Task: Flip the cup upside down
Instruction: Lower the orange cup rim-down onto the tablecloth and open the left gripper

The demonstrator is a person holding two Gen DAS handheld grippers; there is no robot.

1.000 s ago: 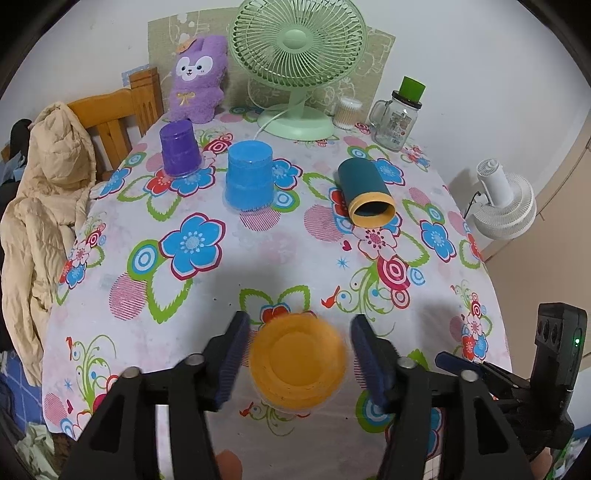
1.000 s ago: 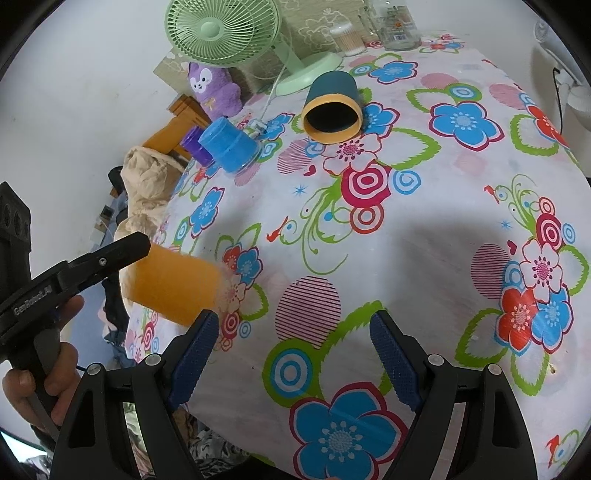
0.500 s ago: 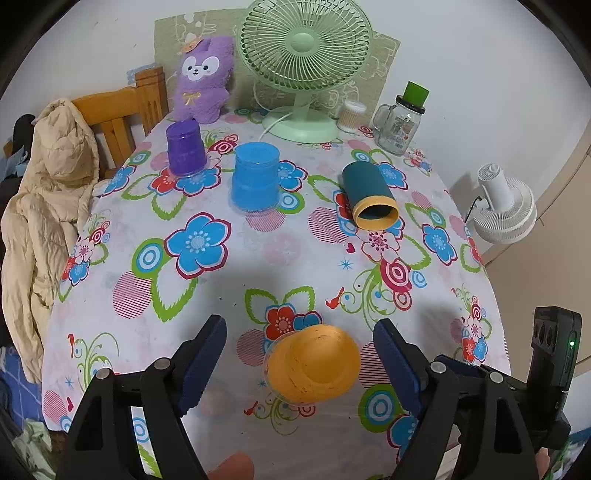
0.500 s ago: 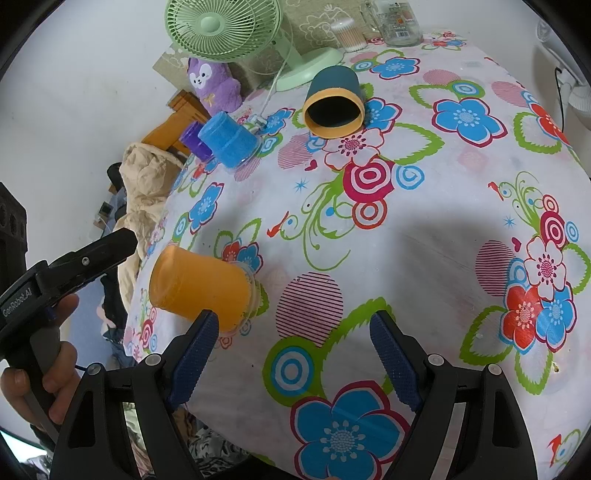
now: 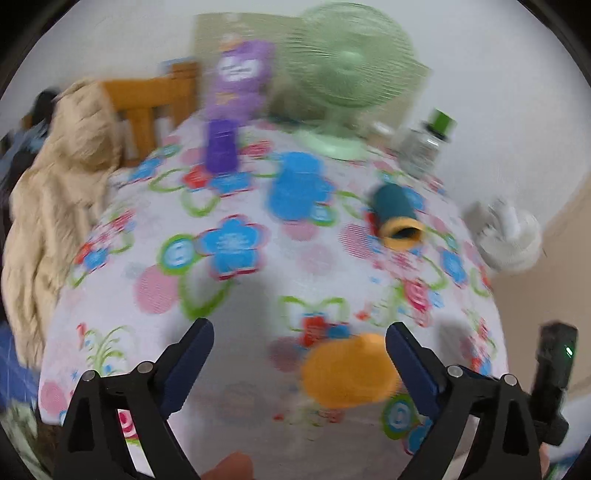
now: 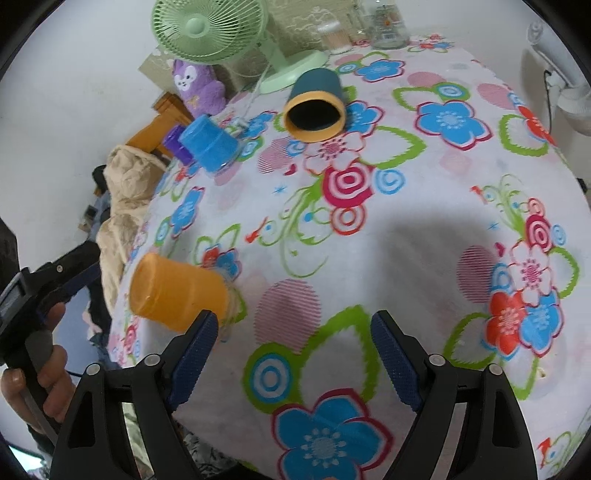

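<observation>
An orange cup (image 5: 349, 371) stands upside down on the flowered tablecloth near the front edge; it also shows in the right wrist view (image 6: 177, 291). My left gripper (image 5: 299, 354) is open and empty, with the cup close to its right finger. The left wrist view is blurred by motion. My right gripper (image 6: 291, 341) is open and empty above the table, to the right of the orange cup. A dark teal cup with an orange rim (image 6: 316, 107) lies on its side farther back; it also shows in the left wrist view (image 5: 395, 214).
A blue cup (image 6: 208, 146) and a purple cup (image 6: 177, 144) stand upside down at the back left. A green fan (image 6: 221, 33), a purple plush toy (image 6: 197, 86) and a glass jar (image 5: 424, 147) stand along the back. A beige jacket (image 5: 51, 206) hangs over a wooden chair at the left.
My left gripper has let go of the orange cup, opened wide and pulled back and to the left. The cup now stands upside down on the cloth. The right gripper has barely moved.
</observation>
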